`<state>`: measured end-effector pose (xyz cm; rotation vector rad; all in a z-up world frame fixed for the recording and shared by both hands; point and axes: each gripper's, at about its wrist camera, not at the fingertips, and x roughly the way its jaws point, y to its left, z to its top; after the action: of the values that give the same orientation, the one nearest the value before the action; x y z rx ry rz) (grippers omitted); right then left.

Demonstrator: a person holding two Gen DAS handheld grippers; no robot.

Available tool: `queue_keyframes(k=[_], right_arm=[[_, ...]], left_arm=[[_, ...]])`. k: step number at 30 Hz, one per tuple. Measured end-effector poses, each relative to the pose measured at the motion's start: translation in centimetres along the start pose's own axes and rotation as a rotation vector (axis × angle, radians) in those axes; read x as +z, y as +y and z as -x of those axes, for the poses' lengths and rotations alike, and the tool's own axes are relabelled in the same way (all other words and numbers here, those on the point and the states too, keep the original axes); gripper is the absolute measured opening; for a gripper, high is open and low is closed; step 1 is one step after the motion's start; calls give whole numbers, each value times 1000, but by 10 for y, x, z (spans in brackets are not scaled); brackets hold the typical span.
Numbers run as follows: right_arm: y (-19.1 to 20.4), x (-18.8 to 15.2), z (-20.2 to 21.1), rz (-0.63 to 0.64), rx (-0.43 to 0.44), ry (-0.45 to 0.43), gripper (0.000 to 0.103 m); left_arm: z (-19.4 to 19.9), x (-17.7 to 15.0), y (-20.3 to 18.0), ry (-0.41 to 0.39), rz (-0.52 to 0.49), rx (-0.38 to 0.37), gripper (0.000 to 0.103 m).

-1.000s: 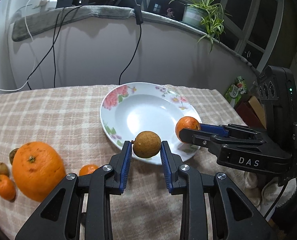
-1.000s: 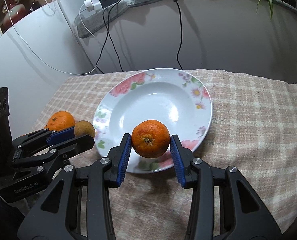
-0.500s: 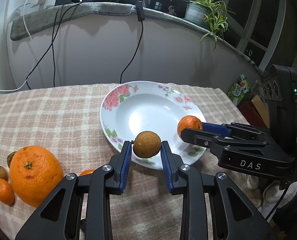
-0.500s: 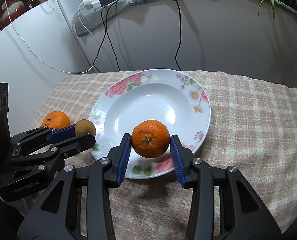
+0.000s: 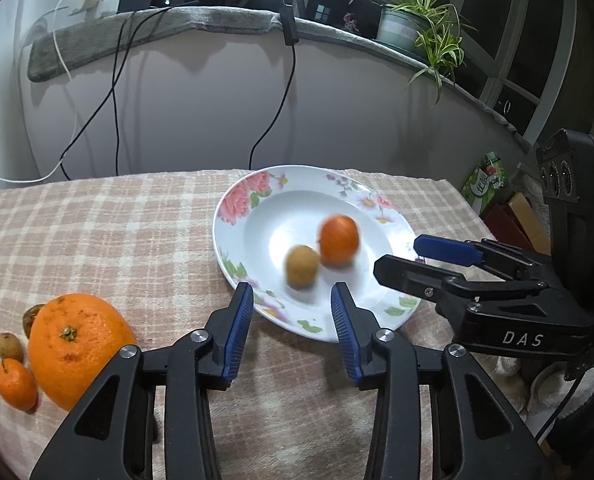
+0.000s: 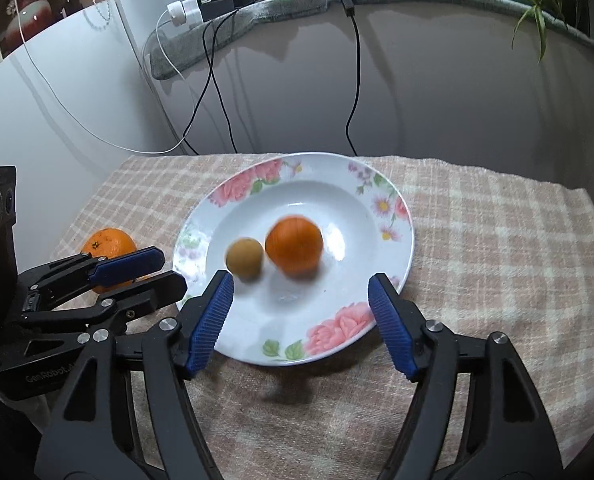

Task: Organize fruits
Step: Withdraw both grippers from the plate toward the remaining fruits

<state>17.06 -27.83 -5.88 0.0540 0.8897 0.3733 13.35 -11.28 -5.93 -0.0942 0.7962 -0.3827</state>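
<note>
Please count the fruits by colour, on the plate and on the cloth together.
Orange: 3, namely the big orange, the small tangerine and the tangerine on the plate.
Brown: 3, namely two beside the big orange and one on the plate.
Total: 6.

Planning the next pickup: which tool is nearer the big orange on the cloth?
Left. The left tool hangs open just right of the big orange; the right tool is open over the plate, farther away.
</note>
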Motion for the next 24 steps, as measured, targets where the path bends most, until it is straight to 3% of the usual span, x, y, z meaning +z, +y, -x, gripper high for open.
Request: queue_keyframes(k=[5, 7, 9, 24], right_arm=[[0, 0, 3, -2, 0, -5, 74], [0, -1, 5, -2, -1, -9, 77], [1, 0, 8, 1, -3, -18, 82], [16, -2, 27, 14, -6, -42, 83]], left_arm=[[5, 0, -1, -11, -4, 5, 41], [6, 0, -1, -16, -5, 8, 49], [8, 0, -1, -21, -5, 9, 49], [36, -7, 1, -61, 7, 15, 49]])
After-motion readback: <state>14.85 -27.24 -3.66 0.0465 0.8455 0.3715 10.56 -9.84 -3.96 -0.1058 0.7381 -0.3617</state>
